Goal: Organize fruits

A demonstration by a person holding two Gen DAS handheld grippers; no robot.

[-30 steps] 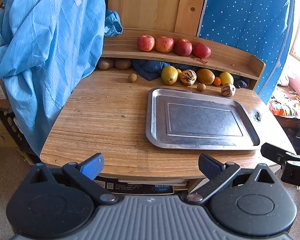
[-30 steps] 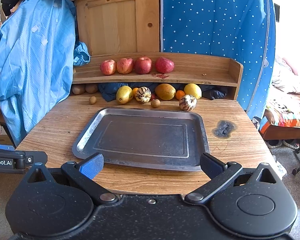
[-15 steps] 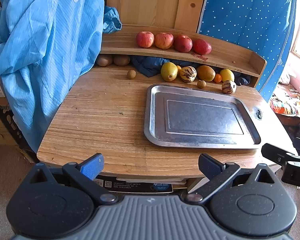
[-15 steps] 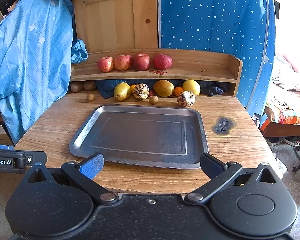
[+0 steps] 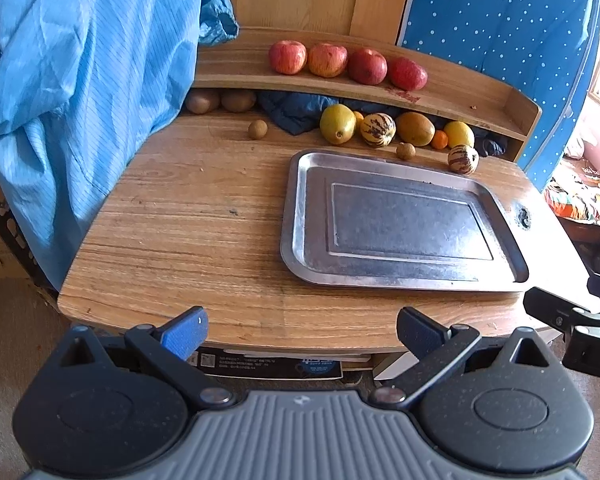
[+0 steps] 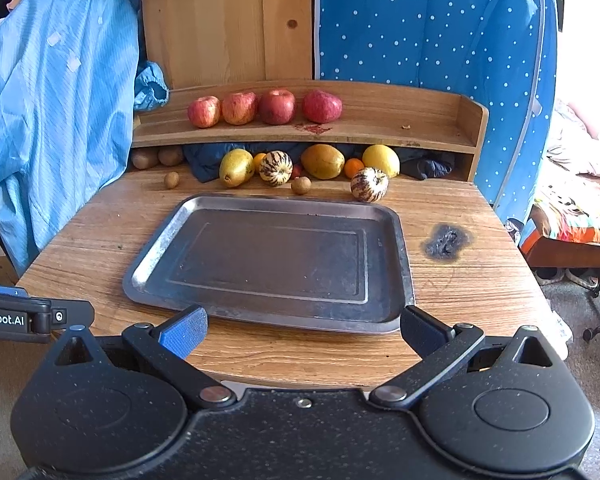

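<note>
An empty metal tray (image 5: 300, 216) (image 6: 152, 256) lies on the wooden table (image 5: 180, 216) (image 6: 480, 292). Several red apples (image 5: 327, 60) (image 6: 239, 108) line the low shelf. Under and before the shelf sit a yellow pear (image 5: 337, 124) (image 6: 236, 167), two striped melons (image 5: 377, 130) (image 6: 369, 184), a mango (image 5: 415, 129) (image 6: 323, 161), a lemon (image 5: 458, 134) (image 6: 380, 160), a small orange (image 5: 440, 139) (image 6: 353, 168) and brown kiwis (image 5: 257, 129) (image 6: 171, 179). My left gripper (image 5: 302, 330) hangs open at the table's near edge. My right gripper (image 6: 303, 330) is open over the tray's near rim. Both hold nothing.
A blue garment (image 5: 72, 92) (image 6: 52, 112) hangs over the table's left side. Dark blue cloth (image 5: 296, 110) (image 6: 208, 158) is stuffed under the shelf. A burn mark (image 6: 446, 242) scars the table right of the tray. A dotted blue curtain (image 6: 432, 28) stands behind.
Both grippers have risen and tilted slightly, so the table and tray sit lower in each view. Jaws stay open; no fruit has moved.
</note>
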